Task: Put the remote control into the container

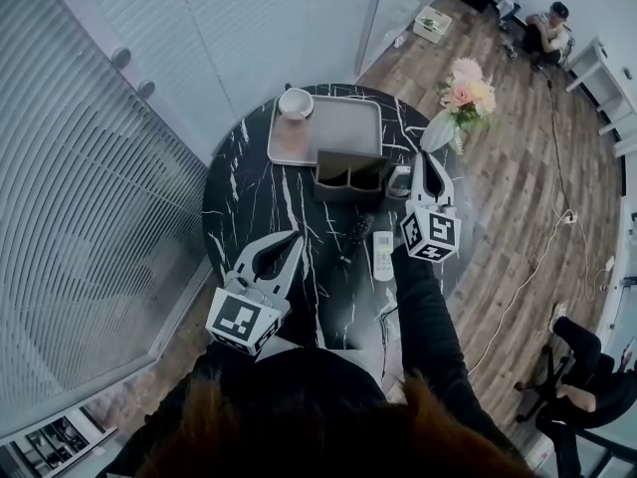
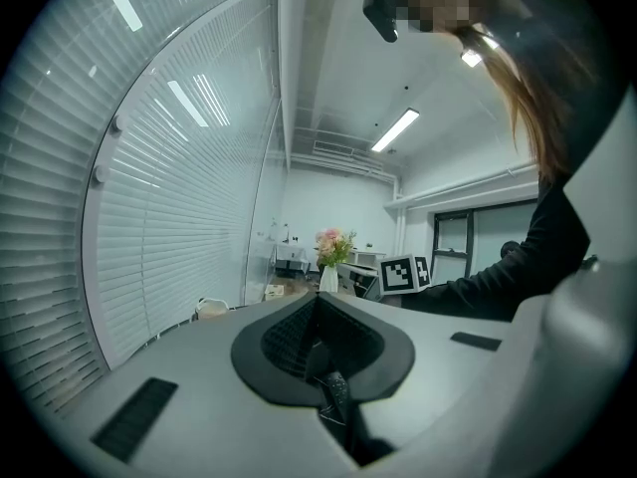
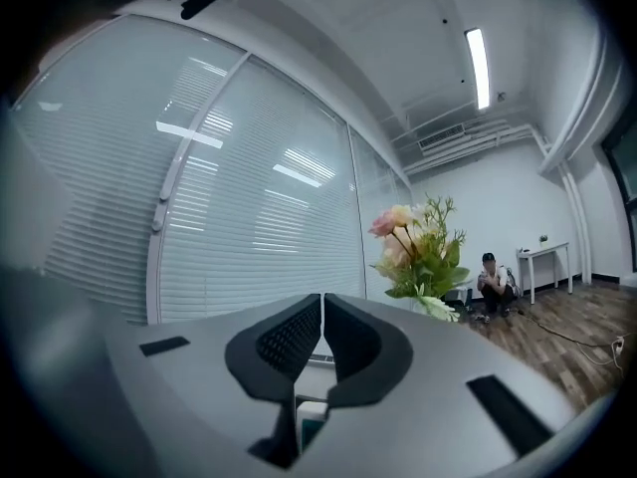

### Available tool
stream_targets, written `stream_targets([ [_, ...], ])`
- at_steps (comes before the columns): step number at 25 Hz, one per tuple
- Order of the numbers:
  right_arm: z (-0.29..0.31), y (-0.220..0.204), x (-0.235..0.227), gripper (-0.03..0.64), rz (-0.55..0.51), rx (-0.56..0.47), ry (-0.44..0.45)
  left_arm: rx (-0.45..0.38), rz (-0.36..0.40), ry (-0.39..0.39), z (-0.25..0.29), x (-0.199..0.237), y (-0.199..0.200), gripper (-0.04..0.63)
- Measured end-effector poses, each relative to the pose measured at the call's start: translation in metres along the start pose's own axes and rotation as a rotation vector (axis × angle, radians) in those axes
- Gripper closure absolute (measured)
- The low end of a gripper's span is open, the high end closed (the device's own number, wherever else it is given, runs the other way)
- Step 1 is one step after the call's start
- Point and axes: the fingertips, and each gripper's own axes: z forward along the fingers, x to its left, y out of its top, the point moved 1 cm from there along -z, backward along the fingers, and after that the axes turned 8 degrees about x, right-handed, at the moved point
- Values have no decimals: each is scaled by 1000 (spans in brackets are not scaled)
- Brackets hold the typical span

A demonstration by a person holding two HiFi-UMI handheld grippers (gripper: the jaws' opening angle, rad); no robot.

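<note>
The round black marble desk (image 1: 249, 202) carries a grey tray (image 1: 338, 127) with a small white bowl (image 1: 295, 103) at its far left corner. A dark two-compartment container (image 1: 348, 191) stands just in front of the tray. The white remote control (image 1: 383, 255) lies flat on the desk on the near side of the container, outside it and apart from it. A dark slim thing (image 1: 356, 235) lies just to its left, hard to make out against the black top.

The right tool (image 1: 426, 159) (image 3: 321, 297) is over the container's right end. Its jaws are together at the tips with nothing between them. A pale grey object (image 1: 398, 180) shows beside that end of the container, next to the tool; what it is cannot be told.

The left tool (image 1: 298, 237) (image 2: 317, 299) is held over the near left part of the desk, well apart from the remote control. Its jaws also meet at the tips and are empty.

A vase of pink and yellow flowers (image 1: 460, 98) (image 3: 418, 252) (image 2: 333, 252) stands at the desk's far right edge. A person (image 1: 547, 30) (image 3: 490, 282) sits on the wooden floor beyond.
</note>
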Motion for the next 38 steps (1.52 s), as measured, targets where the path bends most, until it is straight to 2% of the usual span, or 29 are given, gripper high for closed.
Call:
stream_targets([
  [10, -64, 26, 21, 592, 61, -61, 19, -28, -10, 16, -1, 3, 2, 598],
  [23, -129, 33, 57, 592, 65, -8, 47, -61, 9, 35, 1, 12, 5, 598],
  [38, -167, 29, 92, 592, 96, 44, 132, -85, 29, 27, -4, 10, 6, 598],
])
